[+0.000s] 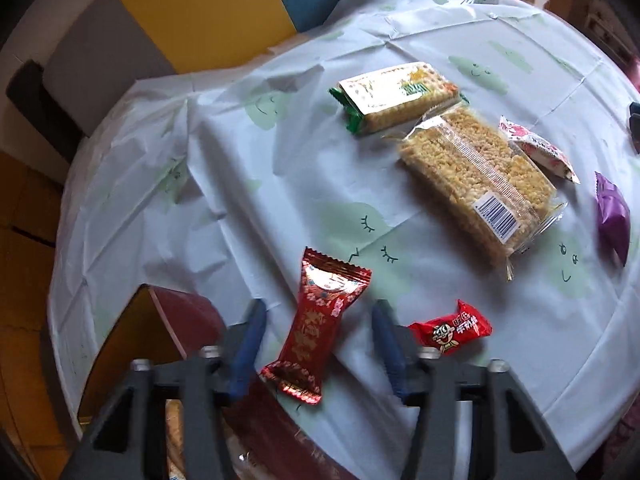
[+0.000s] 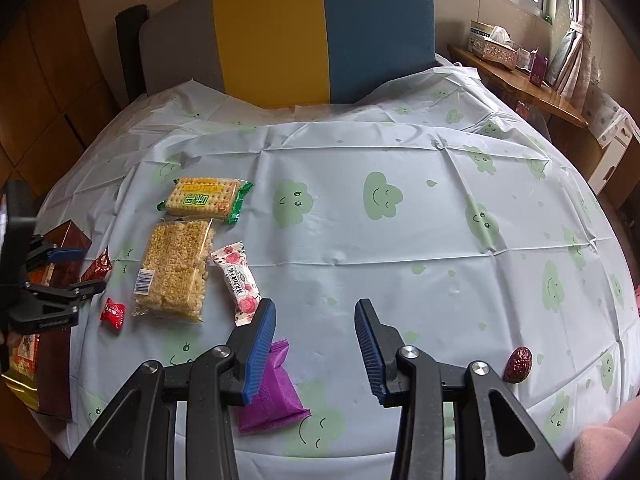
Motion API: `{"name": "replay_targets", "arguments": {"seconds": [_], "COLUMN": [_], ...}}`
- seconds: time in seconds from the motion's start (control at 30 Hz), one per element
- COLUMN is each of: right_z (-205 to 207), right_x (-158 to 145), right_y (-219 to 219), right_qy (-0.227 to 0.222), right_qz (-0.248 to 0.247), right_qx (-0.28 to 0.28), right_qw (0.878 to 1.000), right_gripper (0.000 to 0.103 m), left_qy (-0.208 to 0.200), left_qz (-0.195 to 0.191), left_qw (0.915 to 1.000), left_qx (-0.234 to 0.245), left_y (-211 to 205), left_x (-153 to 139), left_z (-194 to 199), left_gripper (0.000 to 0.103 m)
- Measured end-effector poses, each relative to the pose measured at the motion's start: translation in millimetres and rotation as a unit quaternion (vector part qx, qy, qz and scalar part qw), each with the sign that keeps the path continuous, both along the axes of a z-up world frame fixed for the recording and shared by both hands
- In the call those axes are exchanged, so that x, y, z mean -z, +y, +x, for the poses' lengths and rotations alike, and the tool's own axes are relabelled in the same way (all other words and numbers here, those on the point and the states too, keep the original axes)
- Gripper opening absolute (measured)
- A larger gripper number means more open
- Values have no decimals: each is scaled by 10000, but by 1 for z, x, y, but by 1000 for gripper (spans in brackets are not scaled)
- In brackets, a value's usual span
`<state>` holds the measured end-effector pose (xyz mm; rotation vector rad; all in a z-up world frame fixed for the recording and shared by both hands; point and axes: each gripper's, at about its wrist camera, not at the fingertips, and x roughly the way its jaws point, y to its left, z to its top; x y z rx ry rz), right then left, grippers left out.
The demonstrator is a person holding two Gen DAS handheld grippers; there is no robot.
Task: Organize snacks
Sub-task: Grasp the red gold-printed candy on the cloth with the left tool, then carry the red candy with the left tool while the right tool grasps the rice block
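A dark red patterned candy packet (image 1: 320,320) lies flat on the cloth between the fingers of my left gripper (image 1: 319,308); both blue pads stand clear of it, so the gripper is open. From the right wrist view, the left gripper (image 2: 93,269) shows at the far left over that packet (image 2: 100,264). A small red candy (image 1: 450,328) lies just right of it. My right gripper (image 2: 315,306) is open with nothing between its fingers, and its left finger overlaps a purple packet (image 2: 272,396). A rice crisp pack (image 2: 176,268), a green cracker pack (image 2: 204,200) and a rose-print candy (image 2: 240,284) lie mid-left.
A dark red box (image 2: 52,360) with gold packets in it stands at the table's left edge (image 1: 184,320). A red date (image 2: 519,364) lies at the right. A grey, yellow and blue headboard (image 2: 320,40) rises behind the table. A pink sleeve (image 2: 600,448) shows bottom right.
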<state>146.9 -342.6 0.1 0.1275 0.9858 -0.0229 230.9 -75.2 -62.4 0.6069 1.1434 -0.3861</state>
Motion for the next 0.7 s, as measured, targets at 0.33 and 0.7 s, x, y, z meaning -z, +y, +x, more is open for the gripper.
{"name": "replay_targets", "arguments": {"seconds": [0.33, 0.7], "right_z": [1, -2], "right_x": [-1, 0], "right_y": [-2, 0], "right_qy": [-55, -28], "right_qz": [-8, -20], "right_qx": [13, -32], "right_qw": [10000, 10000], "right_gripper": [42, 42], "left_qy": [-20, 34], "left_qz": [-810, -1384], "left_qw": [9965, 9890], "left_qx": [-203, -528], "left_y": [1, -25], "left_x": [-27, -29], "left_z": [-37, -156], "left_gripper": [22, 22]}}
